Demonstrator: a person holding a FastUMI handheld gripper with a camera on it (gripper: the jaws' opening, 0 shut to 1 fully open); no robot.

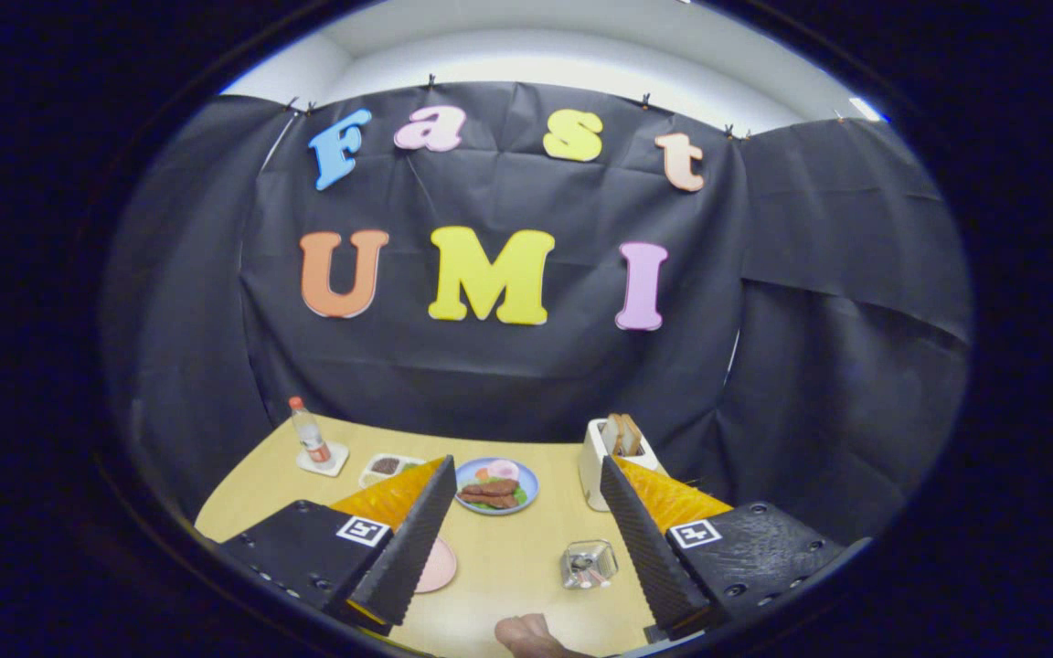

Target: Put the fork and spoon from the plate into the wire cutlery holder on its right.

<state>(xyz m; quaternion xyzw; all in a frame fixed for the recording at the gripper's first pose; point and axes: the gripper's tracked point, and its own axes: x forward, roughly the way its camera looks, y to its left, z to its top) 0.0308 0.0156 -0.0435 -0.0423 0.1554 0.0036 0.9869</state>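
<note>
My gripper (526, 471) hangs high above a yellow table (508, 585), open wide with nothing between its fingers. A pink plate (440, 567) lies on the table below, mostly hidden behind the left finger (408, 548); I cannot make out cutlery on its visible rim. To its right stands the small wire cutlery holder (589, 563), just inside the right finger (645, 548). Something small and reddish shows inside it, too small to identify.
A blue plate of food (496, 484) sits beyond the fingers. A white toaster with bread (613, 452) stands behind the right fingertip. Far left are a bottle (310, 431) on a coaster and a small dish (387, 466). A hand (531, 635) shows at the table's near edge.
</note>
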